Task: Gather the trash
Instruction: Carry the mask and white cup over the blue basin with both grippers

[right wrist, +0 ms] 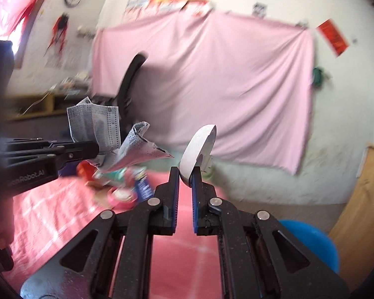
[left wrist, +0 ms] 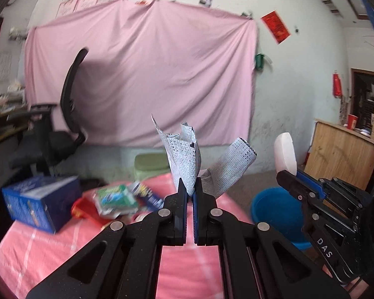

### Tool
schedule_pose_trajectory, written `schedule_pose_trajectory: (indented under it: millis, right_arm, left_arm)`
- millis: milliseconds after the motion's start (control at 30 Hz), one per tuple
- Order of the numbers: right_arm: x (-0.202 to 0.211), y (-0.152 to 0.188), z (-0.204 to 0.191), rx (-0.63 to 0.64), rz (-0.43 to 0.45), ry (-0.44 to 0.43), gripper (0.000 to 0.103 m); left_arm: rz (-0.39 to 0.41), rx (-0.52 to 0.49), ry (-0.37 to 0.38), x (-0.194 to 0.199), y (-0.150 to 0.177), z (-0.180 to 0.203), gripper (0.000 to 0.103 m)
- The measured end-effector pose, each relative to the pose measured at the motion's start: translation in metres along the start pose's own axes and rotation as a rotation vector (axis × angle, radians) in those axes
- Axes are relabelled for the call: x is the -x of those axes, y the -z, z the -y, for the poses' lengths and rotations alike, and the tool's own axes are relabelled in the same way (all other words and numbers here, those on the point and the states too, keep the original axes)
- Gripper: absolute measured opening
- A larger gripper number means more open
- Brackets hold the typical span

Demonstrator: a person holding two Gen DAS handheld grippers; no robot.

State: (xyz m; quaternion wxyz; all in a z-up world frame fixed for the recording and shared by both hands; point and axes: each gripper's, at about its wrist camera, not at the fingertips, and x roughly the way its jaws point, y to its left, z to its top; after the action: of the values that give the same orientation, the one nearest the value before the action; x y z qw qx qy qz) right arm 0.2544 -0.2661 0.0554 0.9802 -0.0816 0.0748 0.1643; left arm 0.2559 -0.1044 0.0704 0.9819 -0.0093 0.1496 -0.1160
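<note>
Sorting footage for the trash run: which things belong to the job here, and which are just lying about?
Job:
- left gripper, shut on crumpled grey face mask
- right gripper, shut on white oval plastic piece
- round blue plastic bucket

Lying about:
- black office chair
- pink hanging sheet

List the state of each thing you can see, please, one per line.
left gripper: shut on face mask
face mask: crumpled, held up
right gripper: shut on white lid
white lid: held on edge
blue bucket: upright, open
blue box: lying tilted on the pink cloth

Bucket [left wrist: 276, 214] right of table [left wrist: 49, 249] — floor-level.
</note>
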Motion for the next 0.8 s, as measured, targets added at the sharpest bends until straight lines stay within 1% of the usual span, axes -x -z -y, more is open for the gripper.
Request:
schedule_pose_trajectory:
  millis: [100,167,233,300,400,433,533,600,633,767,800]
  right_arm:
    - [0.016,-0.004,0.023,-0.011,0.059,0.083,0.030]
    - [0.025,-0.004,0.038,-0.027,0.078,0.123,0.030]
    - [0.033,0.000,0.056,-0.053,0.080,0.167,0.030]
    - [0.037,0.006,0.072,-0.080,0.066,0.200,0.030]
    - [0.040,0.017,0.100,-0.134,0.025,0.242,0.030]
    - [0.043,0.026,0.115,-0.156,0.004,0.259,0.030]
    - [0.039,0.045,0.139,-0.230,-0.064,0.263,0.030]
    - [0.035,0.055,0.146,-0.255,-0.103,0.267,0.030]
    - [0.028,0.063,0.150,-0.267,-0.139,0.268,0.030]
    - [0.016,0.084,0.160,-0.296,-0.235,0.259,0.030]
    - [0.012,0.089,0.162,-0.313,-0.258,0.246,0.030]
  left_arm:
    - [0.037,-0.037,0.054,-0.006,-0.008,0.026,0.002]
    - [0.047,-0.062,0.097,-0.014,-0.013,0.046,0.002]
    - [0.048,-0.081,0.138,-0.024,-0.013,0.066,0.002]
    - [0.030,-0.093,0.181,-0.037,-0.014,0.084,0.002]
    - [-0.031,-0.098,0.244,-0.060,-0.013,0.114,0.002]
    - [-0.059,-0.100,0.266,-0.068,-0.011,0.125,0.002]
    - [-0.163,-0.108,0.327,-0.097,-0.004,0.148,0.002]
    - [-0.217,-0.101,0.349,-0.112,0.002,0.161,0.002]
    - [-0.247,-0.098,0.359,-0.122,0.006,0.168,0.002]
    - [-0.329,-0.100,0.371,-0.148,0.018,0.183,0.002]
    - [-0.349,-0.096,0.374,-0.155,0.021,0.186,0.002]
